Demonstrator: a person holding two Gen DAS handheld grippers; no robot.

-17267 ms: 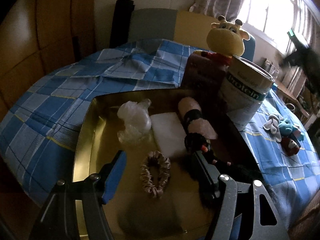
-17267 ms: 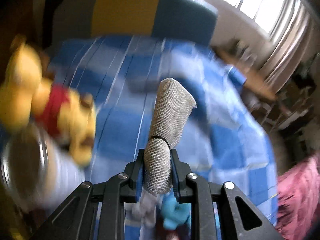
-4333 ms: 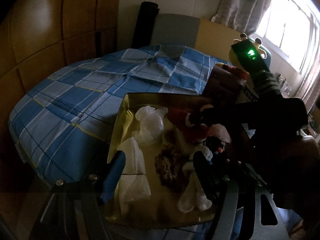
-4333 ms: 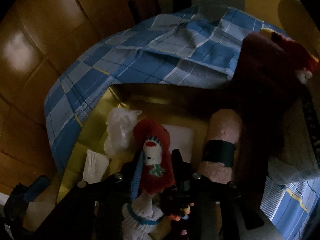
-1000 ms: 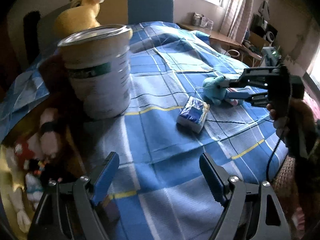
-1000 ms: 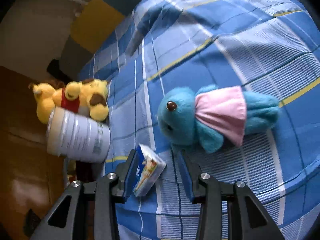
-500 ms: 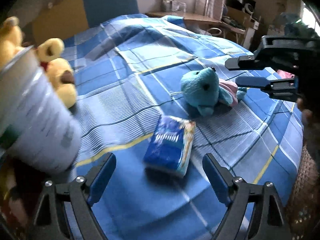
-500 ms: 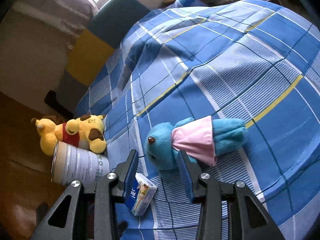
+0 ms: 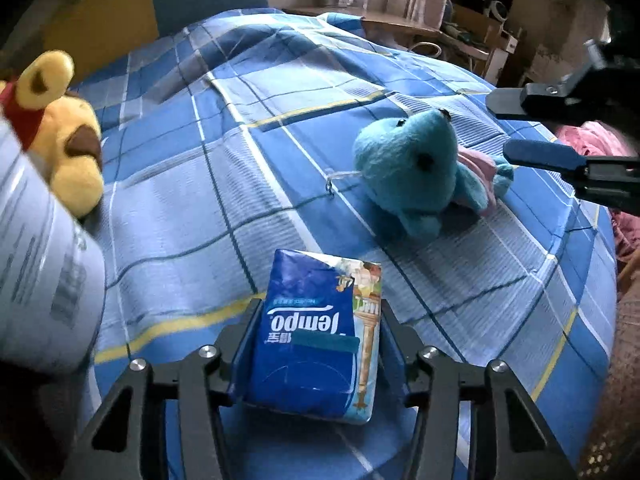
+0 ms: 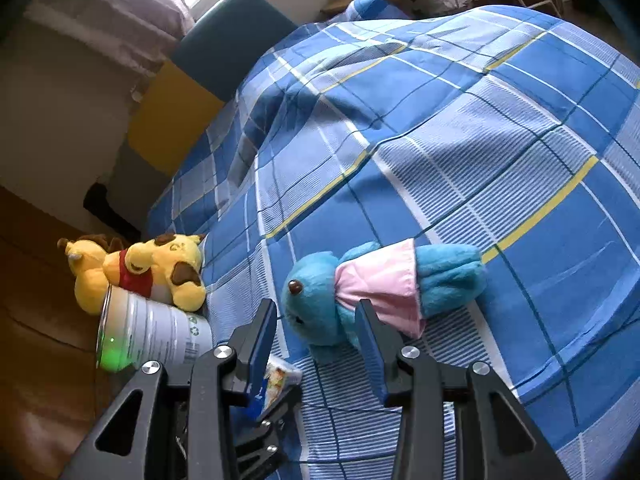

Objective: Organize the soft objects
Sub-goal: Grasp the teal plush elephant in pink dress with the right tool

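A blue tissue pack (image 9: 316, 344) lies on the plaid bed cover (image 9: 248, 184). My left gripper (image 9: 320, 308) straddles it, its jaws closing with both pads against the pack's long sides. A blue plush toy in a pink dress (image 9: 412, 172) lies further right. My right gripper (image 10: 316, 336) hovers open just above the plush toy (image 10: 360, 292), its fingers either side of the head without touching it. In the left wrist view the right gripper (image 9: 498, 126) comes in from the right edge. A corner of the tissue pack (image 10: 280, 376) shows beneath the right gripper's left finger.
A yellow plush bear (image 9: 60, 140) in a red shirt lies beside a tall tin can (image 9: 40, 272) at the left; both also show as the bear (image 10: 152, 268) and the can (image 10: 156, 336). A cluttered desk (image 9: 420, 28) stands beyond the bed. Pink cloth (image 9: 588, 140) lies off the right side.
My left gripper has dropped down and forward over the tissue pack, and its jaws have closed in onto the pack's sides. The right gripper has stayed over the blue plush toy.
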